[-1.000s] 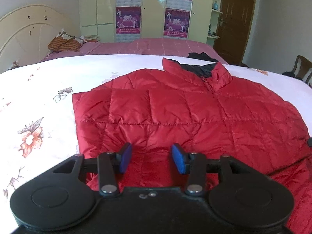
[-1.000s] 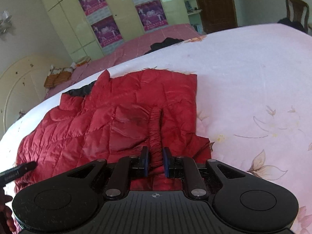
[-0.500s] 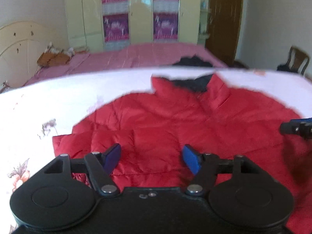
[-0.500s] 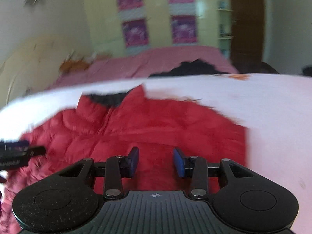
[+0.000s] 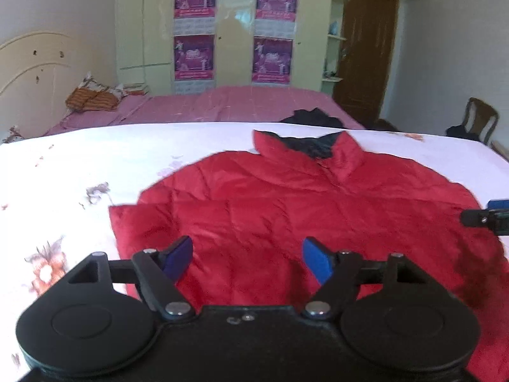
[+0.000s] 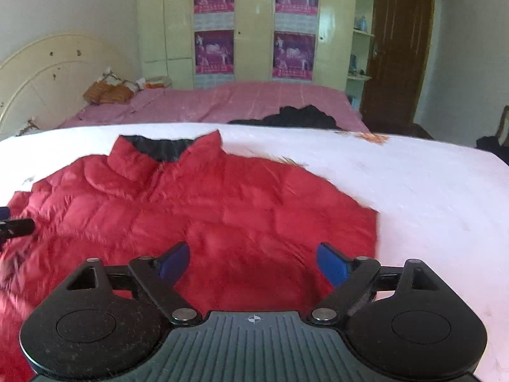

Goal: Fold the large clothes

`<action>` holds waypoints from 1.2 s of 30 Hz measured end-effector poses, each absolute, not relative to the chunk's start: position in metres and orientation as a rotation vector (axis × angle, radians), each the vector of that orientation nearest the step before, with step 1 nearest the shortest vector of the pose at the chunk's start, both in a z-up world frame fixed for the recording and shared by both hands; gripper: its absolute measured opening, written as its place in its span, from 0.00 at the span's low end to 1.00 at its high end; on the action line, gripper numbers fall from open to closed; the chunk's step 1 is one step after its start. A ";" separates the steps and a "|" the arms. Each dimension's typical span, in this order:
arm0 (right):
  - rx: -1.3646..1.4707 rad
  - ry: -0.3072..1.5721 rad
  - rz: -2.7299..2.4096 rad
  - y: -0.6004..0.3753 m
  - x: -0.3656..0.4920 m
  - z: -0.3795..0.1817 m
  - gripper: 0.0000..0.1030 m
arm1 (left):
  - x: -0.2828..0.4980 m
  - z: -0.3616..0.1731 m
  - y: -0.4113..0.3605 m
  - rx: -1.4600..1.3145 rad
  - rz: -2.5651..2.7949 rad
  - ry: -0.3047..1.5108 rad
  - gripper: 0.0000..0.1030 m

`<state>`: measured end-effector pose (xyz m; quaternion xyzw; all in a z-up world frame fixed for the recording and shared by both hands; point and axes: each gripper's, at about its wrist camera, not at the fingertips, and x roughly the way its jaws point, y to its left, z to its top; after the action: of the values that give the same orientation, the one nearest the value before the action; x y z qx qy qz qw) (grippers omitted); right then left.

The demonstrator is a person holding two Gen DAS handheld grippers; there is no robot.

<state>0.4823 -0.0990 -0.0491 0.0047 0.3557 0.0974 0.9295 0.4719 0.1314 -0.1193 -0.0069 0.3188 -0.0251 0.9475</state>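
A red quilted jacket point(image 5: 302, 203) with a dark-lined collar lies flat on the white floral bed sheet point(image 5: 95, 165); it also shows in the right wrist view point(image 6: 222, 210). My left gripper point(image 5: 248, 259) is open and empty above the jacket's near left part. My right gripper point(image 6: 253, 262) is open and empty above the jacket's near right part. The tip of the right gripper shows at the right edge of the left wrist view point(image 5: 486, 218). The tip of the left gripper shows at the left edge of the right wrist view point(image 6: 16, 226).
A second bed with a pink cover point(image 5: 222, 105) stands behind, with a dark garment point(image 5: 313, 117) on it and orange pillows point(image 5: 92, 98). A wardrobe with posters point(image 5: 235, 31), a brown door point(image 5: 366, 51) and a chair point(image 5: 477, 121) are beyond.
My right gripper has let go of the jacket's cuff and opened wide. My left gripper has opened wider. Both have drawn back and up, now facing the jacket squarely.
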 end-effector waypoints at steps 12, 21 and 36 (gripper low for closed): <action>0.028 0.847 0.172 -0.116 0.483 -0.068 0.53 | 0.468 -0.141 0.127 0.005 0.005 0.678 0.69; -0.065 0.854 0.159 -0.106 0.495 -0.081 0.33 | 0.477 -0.148 0.132 0.029 0.009 0.700 0.73; 0.011 0.798 0.144 -0.171 0.377 -0.029 0.76 | 0.400 -0.133 0.172 0.035 -0.070 0.766 0.85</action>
<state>0.3766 -0.1711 -0.0291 0.0055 0.3880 0.0702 0.9190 0.3996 0.1717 -0.1333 0.0171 0.3735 -0.0340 0.9268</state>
